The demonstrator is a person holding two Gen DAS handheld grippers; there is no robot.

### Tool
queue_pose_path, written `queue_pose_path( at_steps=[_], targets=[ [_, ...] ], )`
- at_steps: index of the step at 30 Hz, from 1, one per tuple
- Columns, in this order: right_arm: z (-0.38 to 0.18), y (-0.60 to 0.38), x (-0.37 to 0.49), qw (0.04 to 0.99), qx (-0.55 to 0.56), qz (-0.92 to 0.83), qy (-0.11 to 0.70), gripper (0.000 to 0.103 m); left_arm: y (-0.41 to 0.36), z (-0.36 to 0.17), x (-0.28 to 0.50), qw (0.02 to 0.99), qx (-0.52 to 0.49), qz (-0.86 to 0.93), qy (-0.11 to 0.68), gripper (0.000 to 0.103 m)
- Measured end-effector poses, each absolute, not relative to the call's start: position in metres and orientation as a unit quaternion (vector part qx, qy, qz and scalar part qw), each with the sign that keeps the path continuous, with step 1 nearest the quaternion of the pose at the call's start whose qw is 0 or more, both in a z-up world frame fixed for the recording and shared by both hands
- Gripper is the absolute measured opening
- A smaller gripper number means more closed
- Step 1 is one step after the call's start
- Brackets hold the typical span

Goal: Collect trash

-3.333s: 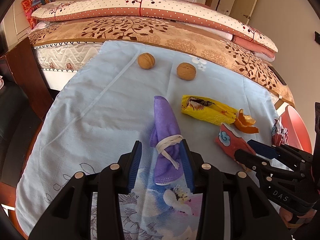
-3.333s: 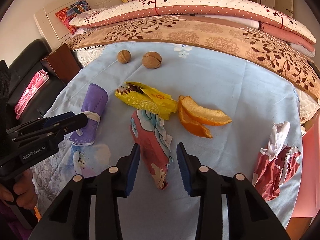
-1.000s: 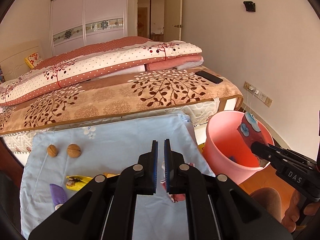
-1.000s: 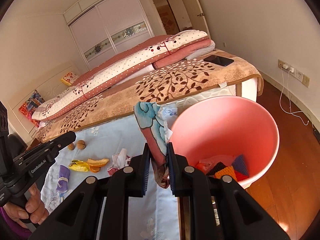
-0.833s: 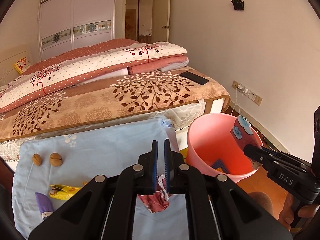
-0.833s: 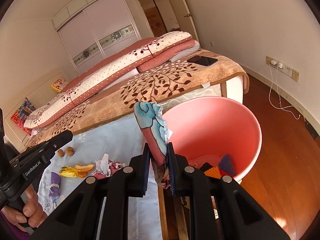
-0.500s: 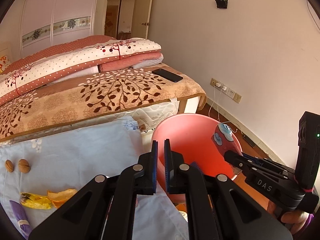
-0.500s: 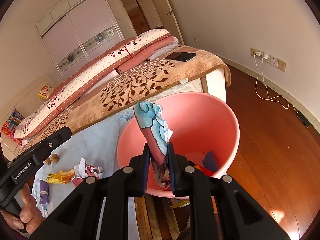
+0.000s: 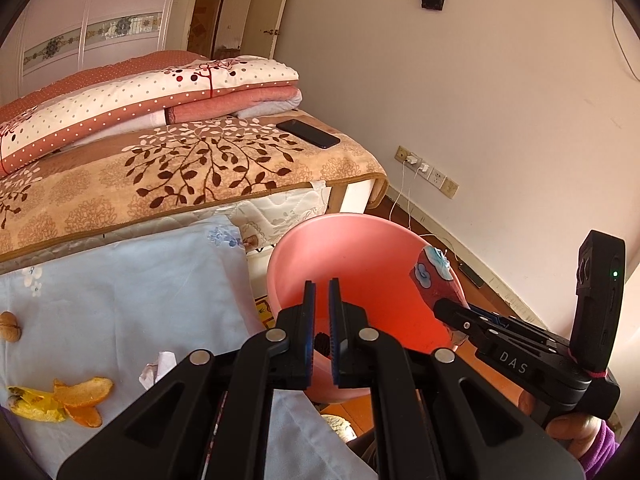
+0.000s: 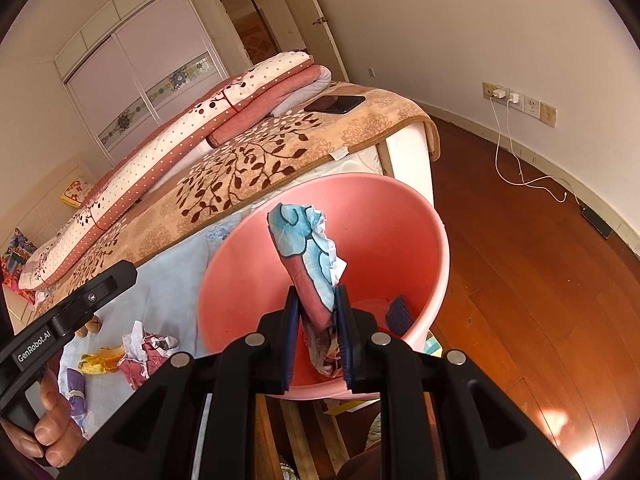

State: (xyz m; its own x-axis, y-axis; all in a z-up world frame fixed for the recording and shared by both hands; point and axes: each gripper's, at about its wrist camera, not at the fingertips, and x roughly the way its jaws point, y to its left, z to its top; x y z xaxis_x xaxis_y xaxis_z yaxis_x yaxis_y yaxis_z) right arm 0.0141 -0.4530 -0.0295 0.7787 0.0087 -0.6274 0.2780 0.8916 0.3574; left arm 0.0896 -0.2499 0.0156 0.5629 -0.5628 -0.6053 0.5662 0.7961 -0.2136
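Note:
My right gripper [image 10: 317, 300] is shut on a crumpled red-and-blue wrapper [image 10: 306, 256] and holds it over the open pink bucket [image 10: 404, 216]. The same wrapper [image 9: 434, 276] and bucket [image 9: 304, 248] show in the left wrist view, right of the table. My left gripper [image 9: 321, 300] is shut and empty, held above the bucket's near rim. Left on the blue tablecloth [image 9: 120, 280] are orange peel [image 9: 86, 394], a yellow wrapper [image 9: 34, 408], a walnut [image 9: 10, 326] and crumpled red-white paper [image 10: 146, 350]. A purple rolled mask [image 10: 76, 394] lies near the left hand.
The bed with a leaf-patterned blanket [image 9: 160, 176] and a phone [image 9: 308, 133] stands behind the table. Wood floor [image 10: 540, 280] with a charger cable [image 10: 520, 176] lies right of the bucket. Dark trash [image 10: 400, 314] sits in the bucket's bottom.
Both grippers have swung right, from the table to the pink bucket. The right one has carried the red-and-blue wrapper over the bucket's mouth. The left gripper, once open around the purple mask, is shut and empty.

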Motion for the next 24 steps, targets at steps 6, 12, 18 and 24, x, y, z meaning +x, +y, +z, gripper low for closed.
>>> queue_pose_path(
  at_steps=[6, 12, 18, 24],
  targets=[
    [-0.029, -0.451, 0.016, 0.918, 0.217, -0.078, 0.324, 0.023, -0.232, 0.011, 0.091, 0.883, -0.008, -0.291, 0.368, 0.007],
    [-0.027, -0.446, 0.016, 0.918, 0.213, -0.084, 0.324, 0.038, -0.206, 0.012, 0.082, 0.884, -0.035, -0.282, 0.370, 0.033],
    [-0.019, -0.434, 0.014, 0.923, 0.205, -0.077, 0.316, 0.043, -0.174, 0.013, 0.072, 0.896, -0.032, -0.253, 0.363, 0.033],
    [-0.011, -0.409, 0.013, 0.928, 0.200, -0.046, 0.313, 0.043, -0.125, 0.010, 0.062, 0.911, -0.034, -0.193, 0.362, 0.033]
  ],
)
